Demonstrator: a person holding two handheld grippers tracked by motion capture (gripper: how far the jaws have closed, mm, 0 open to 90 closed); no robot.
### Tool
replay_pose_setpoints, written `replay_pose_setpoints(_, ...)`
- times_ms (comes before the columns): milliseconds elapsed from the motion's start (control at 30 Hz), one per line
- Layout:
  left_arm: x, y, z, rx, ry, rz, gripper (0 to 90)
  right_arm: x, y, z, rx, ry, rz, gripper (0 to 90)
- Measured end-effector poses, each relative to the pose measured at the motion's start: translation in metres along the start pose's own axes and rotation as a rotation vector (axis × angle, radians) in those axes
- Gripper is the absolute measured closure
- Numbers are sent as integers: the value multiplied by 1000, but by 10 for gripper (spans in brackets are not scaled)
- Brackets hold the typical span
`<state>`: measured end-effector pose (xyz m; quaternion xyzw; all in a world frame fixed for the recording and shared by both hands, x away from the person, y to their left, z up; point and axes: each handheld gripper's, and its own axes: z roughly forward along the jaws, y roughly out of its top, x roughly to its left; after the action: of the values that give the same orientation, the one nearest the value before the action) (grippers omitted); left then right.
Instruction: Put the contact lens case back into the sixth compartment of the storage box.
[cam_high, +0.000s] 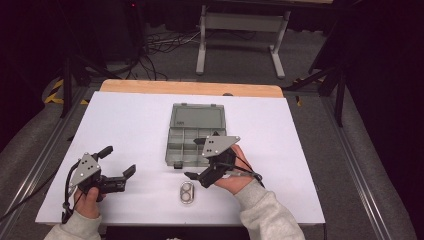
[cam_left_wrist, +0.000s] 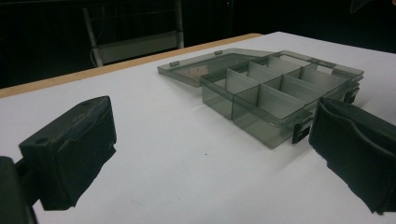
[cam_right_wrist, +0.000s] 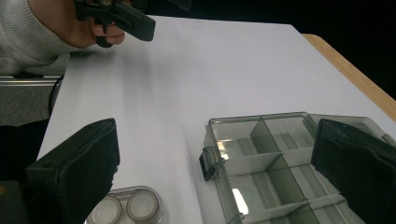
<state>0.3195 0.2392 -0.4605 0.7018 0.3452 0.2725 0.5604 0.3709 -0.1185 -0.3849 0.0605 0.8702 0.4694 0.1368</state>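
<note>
The white counter (cam_high: 130, 130), smooth and matte with a bare wooden strip along its far edge, carries everything here. Near its middle sits the organizer box (cam_high: 192, 141), a smoky translucent plastic case with thin dividers making small rectangular compartments, all of them empty as far as I can see. Its flat lid (cam_high: 196, 116) lies folded open on the far side of the box, and small black latches (cam_right_wrist: 208, 163) stick out from the box's near wall.

Left of the box and well apart from it, the left hand-held gripper (cam_high: 116, 161) hovers with its jaws spread wide and nothing between them. The right hand-held gripper (cam_high: 202, 155) sits just at the box's near right corner, jaws also wide and empty, hard black blocks with slightly worn faces.

Just in front of the box lies the contact lens case (cam_high: 187, 192), a small clear piece with two round wells side by side, glossy and rounded.

That gloss is the risk, I'd say: blunt jaws closing on a low, slick shape could squirt it across the smooth counter. Coming in carelessly, the right one could also nudge the light box or catch a latch.
</note>
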Motion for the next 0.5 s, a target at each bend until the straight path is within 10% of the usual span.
replay_pose_setpoints(500,0,0,0,1,-1,-1,16,1,4,17,30,27,-9,16)
